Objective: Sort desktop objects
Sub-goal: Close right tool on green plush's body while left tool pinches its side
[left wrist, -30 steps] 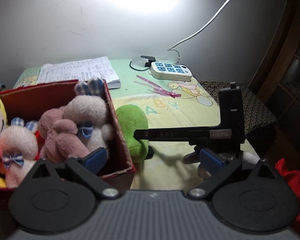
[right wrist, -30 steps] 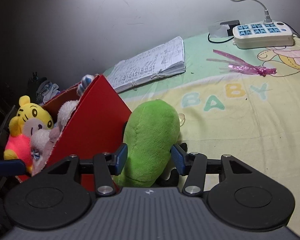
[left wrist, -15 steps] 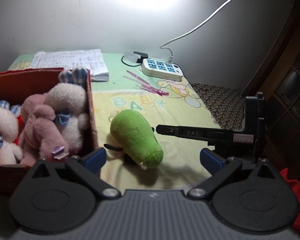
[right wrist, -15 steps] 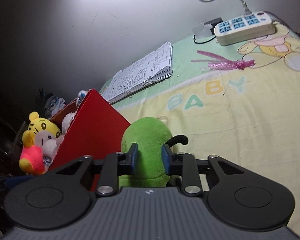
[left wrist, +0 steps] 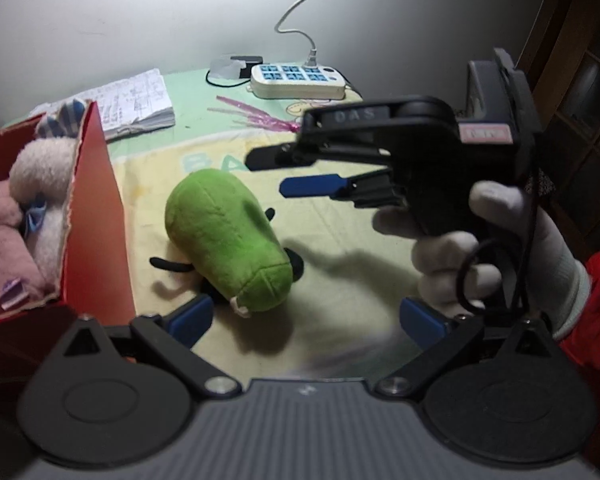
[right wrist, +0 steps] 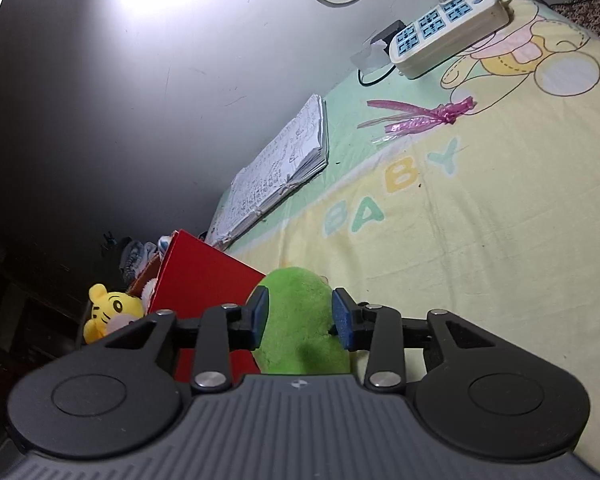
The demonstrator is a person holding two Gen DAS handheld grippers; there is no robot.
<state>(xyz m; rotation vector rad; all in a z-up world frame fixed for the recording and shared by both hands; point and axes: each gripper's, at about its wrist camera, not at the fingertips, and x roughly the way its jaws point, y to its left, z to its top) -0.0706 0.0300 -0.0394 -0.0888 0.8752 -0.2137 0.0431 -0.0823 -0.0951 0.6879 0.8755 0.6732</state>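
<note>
Task partly done, in our judgement: the red box point(left wrist: 96, 216) at the left of the worktop point(left wrist: 360, 240) already holds several pink plush toys point(left wrist: 16, 220) and a yellow tiger point(right wrist: 114, 312). The green plush point(left wrist: 228, 236) is not in yet; it lies on its side on the printed cloth just beside the box wall. We'd say it is the next thing to go in. A notebook point(left wrist: 136, 100), a power strip point(left wrist: 298, 80) and a pink ribbon point(left wrist: 260, 118) sit farther back; whether they need sorting we can't say. The left gripper point(left wrist: 306, 320) is wide open, holds nothing and hangs low in front of the green plush. The right gripper point(left wrist: 296, 172), in a gloved hand point(left wrist: 480, 248), is raised to the right of the plush with its jaws partly apart and nothing in them. In the right wrist view the plush shows between the pads, but the left view shows the plush lying on the cloth, so we read no grasp. Hard to tell: the box's far side is cut off, the plush's face is hidden, its small black parts are unclear, and the right gripper is blurred.
</note>
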